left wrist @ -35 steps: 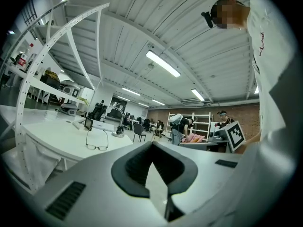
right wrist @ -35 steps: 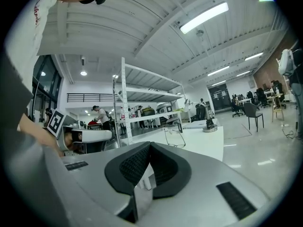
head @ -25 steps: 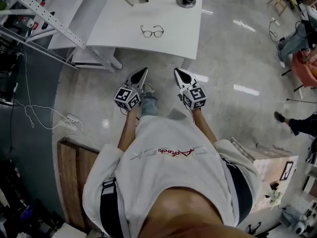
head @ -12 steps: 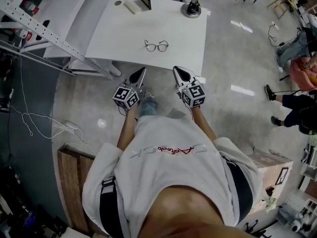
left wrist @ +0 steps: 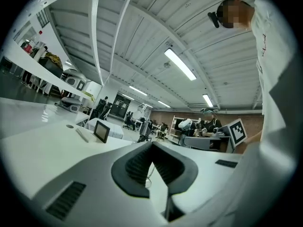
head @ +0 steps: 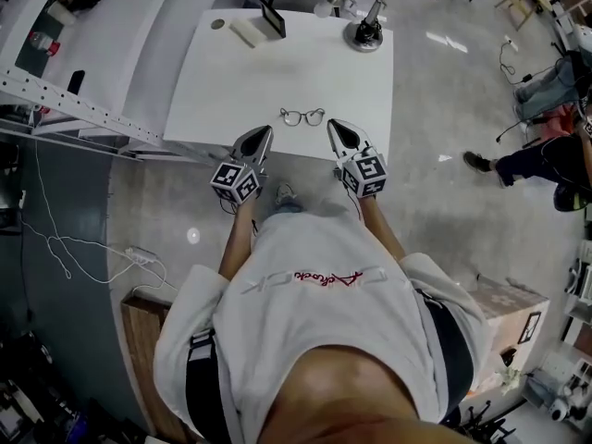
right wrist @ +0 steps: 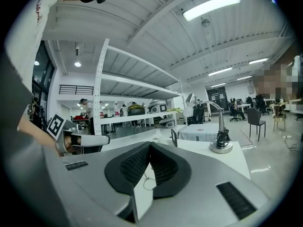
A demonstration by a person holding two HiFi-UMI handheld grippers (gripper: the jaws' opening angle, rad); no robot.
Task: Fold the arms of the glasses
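Note:
A pair of dark-framed glasses (head: 302,117) lies on the white table (head: 231,81) near its front edge, lenses facing the person. My left gripper (head: 265,131) is shut and empty, tips over the table's front edge just left of the glasses. My right gripper (head: 334,127) is shut and empty too, just right of the glasses. In the left gripper view the closed jaws of the left gripper (left wrist: 152,144) hide most of the glasses; only a thin wire (left wrist: 149,174) shows between the pads. In the right gripper view a lens rim (right wrist: 149,182) shows below the tips of the right gripper (right wrist: 150,144).
At the table's far side stand a small dark tablet (head: 272,18), a flat white block (head: 246,33), a round disc (head: 217,24) and a desk lamp (head: 364,28). A metal shelf frame (head: 83,109) runs along the left. People sit at the right (head: 546,155). A cable (head: 74,248) lies on the floor.
The person has walked up to the table. Both shut grippers moved forward together from over the floor to the table's front edge, flanking the glasses.

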